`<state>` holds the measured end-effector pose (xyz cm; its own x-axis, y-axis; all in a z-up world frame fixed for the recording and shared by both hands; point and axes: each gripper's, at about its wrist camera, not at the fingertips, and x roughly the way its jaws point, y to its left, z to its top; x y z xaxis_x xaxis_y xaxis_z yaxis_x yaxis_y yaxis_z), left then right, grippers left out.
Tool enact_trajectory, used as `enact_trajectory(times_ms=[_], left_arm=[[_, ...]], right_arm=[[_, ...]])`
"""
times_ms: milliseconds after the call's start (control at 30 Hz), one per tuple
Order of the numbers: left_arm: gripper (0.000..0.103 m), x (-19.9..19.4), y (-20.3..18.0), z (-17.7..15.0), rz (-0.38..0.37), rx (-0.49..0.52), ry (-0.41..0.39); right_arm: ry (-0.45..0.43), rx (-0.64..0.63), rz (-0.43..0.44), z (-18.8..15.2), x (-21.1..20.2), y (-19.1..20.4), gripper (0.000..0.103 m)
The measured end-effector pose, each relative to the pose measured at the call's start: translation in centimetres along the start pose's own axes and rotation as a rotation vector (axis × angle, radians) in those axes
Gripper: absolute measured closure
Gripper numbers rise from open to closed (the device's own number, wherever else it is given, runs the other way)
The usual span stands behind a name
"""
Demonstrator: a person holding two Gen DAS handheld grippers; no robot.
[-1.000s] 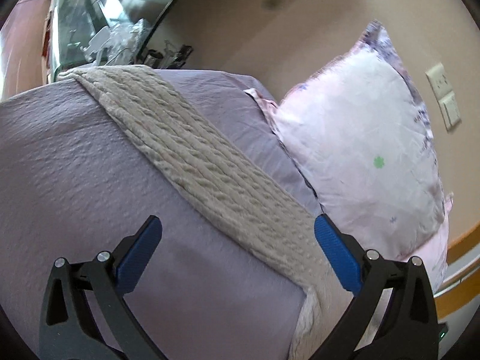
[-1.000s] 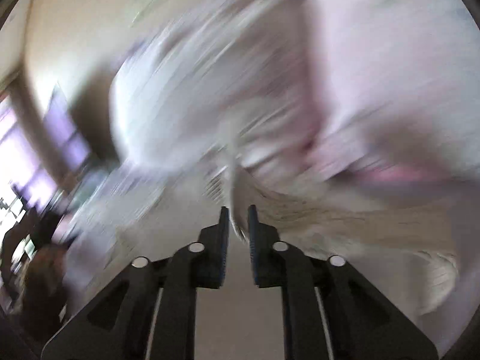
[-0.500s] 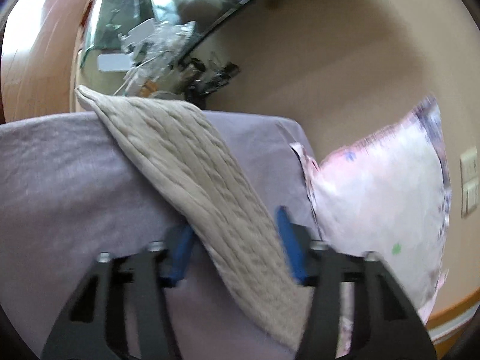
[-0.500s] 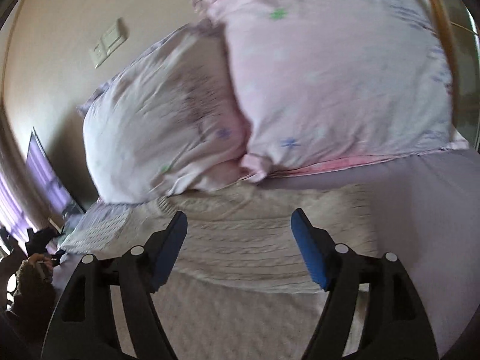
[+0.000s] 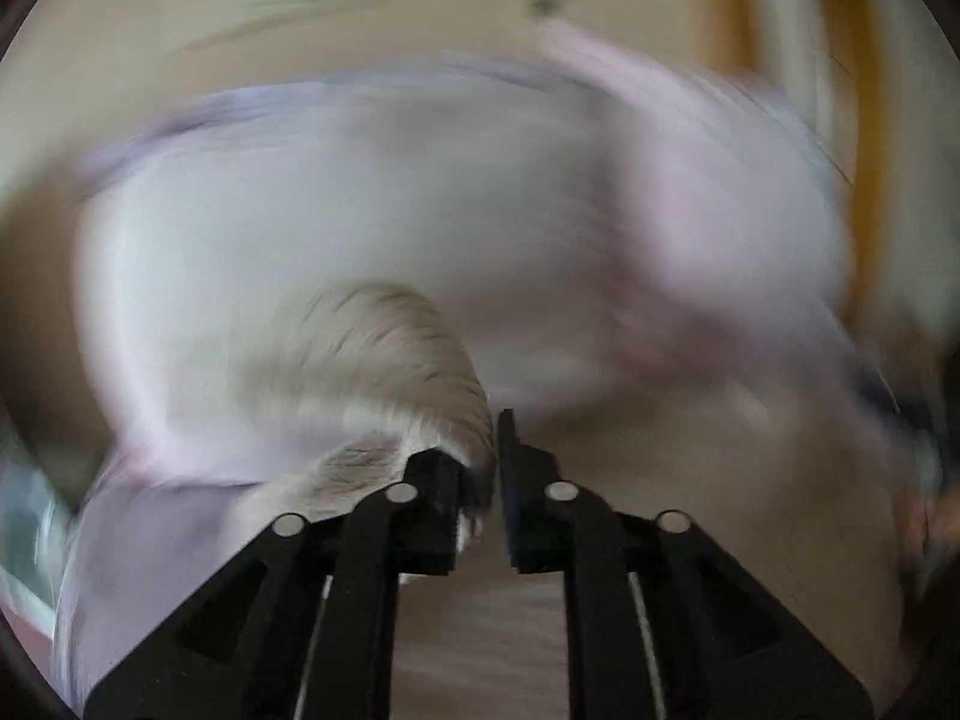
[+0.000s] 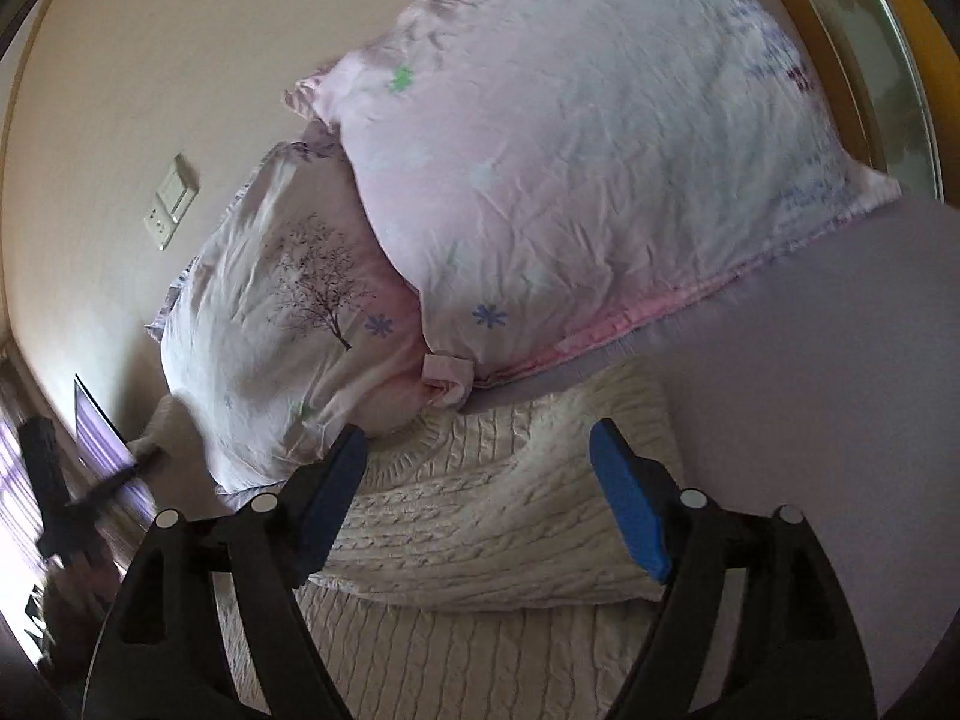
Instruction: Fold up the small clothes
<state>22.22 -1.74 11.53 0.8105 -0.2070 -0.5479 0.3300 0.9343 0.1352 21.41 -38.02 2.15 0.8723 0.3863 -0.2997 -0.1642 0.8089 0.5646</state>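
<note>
A cream cable-knit sweater (image 6: 492, 516) lies on the lilac bed sheet (image 6: 840, 390), one part folded over the rest, just below the pillows. My right gripper (image 6: 480, 480) is open and empty above the folded part. In the blurred left wrist view, my left gripper (image 5: 489, 462) is shut on a bunched piece of the sweater (image 5: 384, 360), which arches up from between its jaws. The left gripper also shows in the right wrist view (image 6: 66, 504) at the far left, blurred, holding a pale end of the knit.
Two pink floral pillows (image 6: 570, 180) lean against the beige wall (image 6: 150, 60) right behind the sweater. A wall switch plate (image 6: 171, 201) is at left. A wooden headboard edge (image 6: 900, 18) runs at the upper right.
My left gripper closed on the sweater and is swinging fast, blurring its view. My right gripper let go of the sweater, opened and now hovers over the folded part.
</note>
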Motion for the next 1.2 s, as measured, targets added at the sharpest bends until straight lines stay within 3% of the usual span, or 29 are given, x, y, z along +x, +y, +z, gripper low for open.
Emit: enact_trajectory(times_ms=[67, 167, 233, 333, 400, 467, 667, 833, 867, 967, 1067, 1133, 1200], left_arm=[[0.088, 2.5, -6.5, -1.8, -0.073, 0.167, 0.095], [0.085, 2.4, -8.2, -4.0, -0.095, 0.197, 0.132], [0.068, 1.1, -6.4, -4.7, -0.073, 0.129, 0.129], [0.062, -2.0, -0.8, -6.5, -0.025, -0.031, 0.142], [0.058, -3.7, 2.0, -8.1, -0.015, -0.106, 0.164], [0.055, -5.3, 4.4, -10.2, -0.019, -0.194, 0.194], [0.042, -8.7, 6.9, -15.2, -0.074, -0.358, 0.225], [0.035, -9.4, 6.5, -17.5, -0.098, -0.413, 0.247], [0.035, -9.6, 6.5, -18.0, -0.102, -0.419, 0.247], [0.034, -10.1, 6.6, -18.7, -0.107, -0.438, 0.244], [0.032, -11.0, 6.8, -19.3, -0.117, -0.454, 0.235], [0.029, -11.4, 6.9, -19.8, -0.140, -0.468, 0.230], [0.029, -11.6, 6.9, -20.3, -0.165, -0.477, 0.236]], right_arm=[[0.016, 0.004, -0.003, -0.1, 0.2, -0.2, 0.025], [0.020, -0.010, 0.010, -0.4, 0.1, 0.1, 0.025], [0.033, -0.015, 0.033, -0.4, 0.0, 0.5, 0.026], [0.134, -0.007, 0.026, -0.5, 1.5, 1.3, 0.040], [0.242, 0.019, 0.019, -0.6, 3.6, 1.8, 0.055], [0.318, 0.036, -0.029, -0.6, 5.4, 2.1, 0.062], [0.405, 0.096, -0.214, -0.1, 9.6, 1.7, 0.063], [0.376, 0.199, -0.267, -0.5, 10.7, 1.0, 0.066], [0.366, 0.192, -0.243, -0.6, 11.0, 1.2, 0.095], [0.310, 0.175, -0.192, -0.4, 10.1, 1.7, 0.096], [0.204, 0.169, -0.169, 0.0, 6.0, 2.0, 0.097], [0.180, 0.184, -0.219, -0.4, 4.1, 1.5, 0.096], [0.215, 0.156, -0.268, -1.2, 3.3, 1.2, 0.095]])
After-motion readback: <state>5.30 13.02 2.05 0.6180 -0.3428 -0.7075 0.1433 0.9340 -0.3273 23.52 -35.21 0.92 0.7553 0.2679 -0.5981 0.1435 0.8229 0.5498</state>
